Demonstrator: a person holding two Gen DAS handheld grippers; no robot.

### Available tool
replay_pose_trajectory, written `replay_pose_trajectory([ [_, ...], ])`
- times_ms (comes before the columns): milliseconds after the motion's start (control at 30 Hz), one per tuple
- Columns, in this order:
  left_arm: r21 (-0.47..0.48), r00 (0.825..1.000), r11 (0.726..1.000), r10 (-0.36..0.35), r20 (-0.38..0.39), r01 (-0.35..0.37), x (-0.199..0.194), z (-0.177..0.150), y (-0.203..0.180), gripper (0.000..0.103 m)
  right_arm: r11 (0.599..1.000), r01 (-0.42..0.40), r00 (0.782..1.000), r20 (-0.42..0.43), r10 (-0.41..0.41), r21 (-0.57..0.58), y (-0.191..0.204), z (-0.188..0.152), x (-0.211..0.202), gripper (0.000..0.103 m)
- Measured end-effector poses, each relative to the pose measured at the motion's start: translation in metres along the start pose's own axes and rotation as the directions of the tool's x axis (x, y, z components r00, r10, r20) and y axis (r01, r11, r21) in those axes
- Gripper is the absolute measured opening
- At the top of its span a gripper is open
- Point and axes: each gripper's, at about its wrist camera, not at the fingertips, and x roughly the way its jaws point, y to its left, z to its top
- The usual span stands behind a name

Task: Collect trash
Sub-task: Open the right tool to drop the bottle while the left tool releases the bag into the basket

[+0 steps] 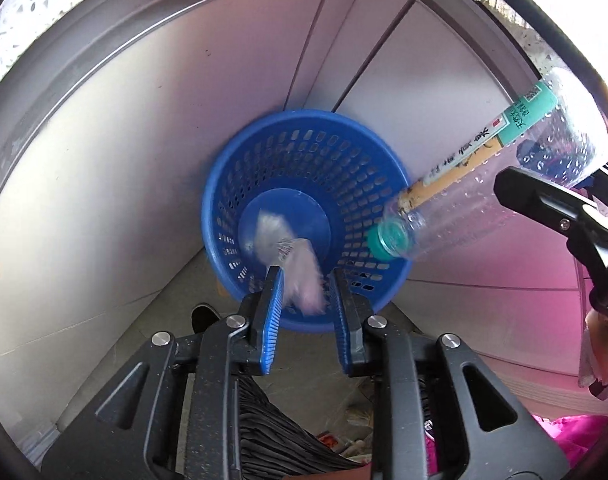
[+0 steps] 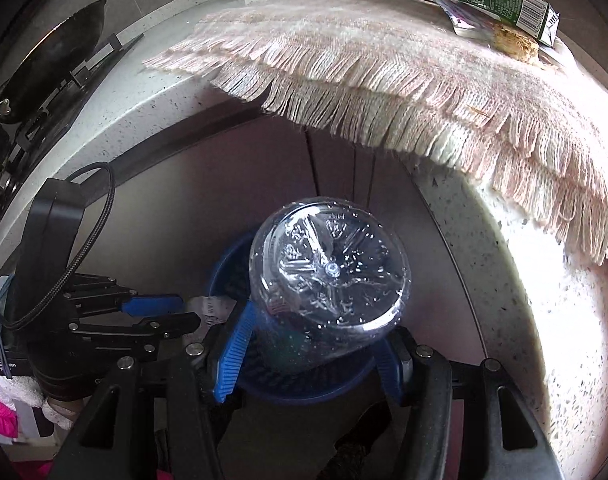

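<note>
A blue perforated basket [image 1: 356, 184] stands on the floor against grey cabinet doors; it also shows in the right wrist view [image 2: 224, 264]. My left gripper [image 1: 304, 280] is open over its rim, and a blurred white wrapper [image 1: 292, 264] is between and beyond its fingers, falling into the basket. My right gripper [image 2: 312, 320] is shut on a clear plastic bottle [image 2: 328, 276], cap pointing down at the basket. In the left wrist view the bottle [image 1: 504, 172] with its green cap hangs over the basket's right rim.
A speckled counter [image 2: 544, 320] curves overhead with a fringed cloth [image 2: 384, 68] on it. A green carton [image 2: 500, 0] and wrappers lie at its far end. A stove with a black pan [image 2: 64, 40] is at the left. Pink fabric [image 1: 564, 432] is below.
</note>
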Motion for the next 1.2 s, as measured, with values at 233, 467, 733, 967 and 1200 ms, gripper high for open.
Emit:
replay_pose_trajectory([
  [233,0.003,1.0,1.0,0.004,0.001,-0.004,-0.005,-0.001,-0.004,0.024,1.0,-0.008,1.0,0.008,0.008,-0.001,0.0,0.003,-0.005,0.06],
  [467,0.003,1.0,1.0,0.007,0.025,-0.007,-0.012,0.007,-0.003,0.024,0.999,-0.034,0.999,0.028,0.034,0.005,0.002,0.004,-0.019,0.06],
  [733,0.011,0.997,1.0,0.021,0.071,-0.022,-0.031,0.012,-0.009,0.024,0.998,-0.061,0.995,0.077,0.06,0.019,-0.004,0.004,-0.046,0.06],
  [967,0.035,0.992,0.999,0.023,0.124,-0.028,-0.061,0.018,-0.019,0.024,0.995,-0.091,0.986,0.143,0.083,0.047,-0.014,0.01,-0.081,0.06],
  [1200,0.053,0.98,0.999,-0.002,0.197,-0.009,-0.104,0.026,-0.027,0.024,0.989,-0.112,0.972,0.219,0.09,0.093,-0.03,0.021,-0.115,0.061],
])
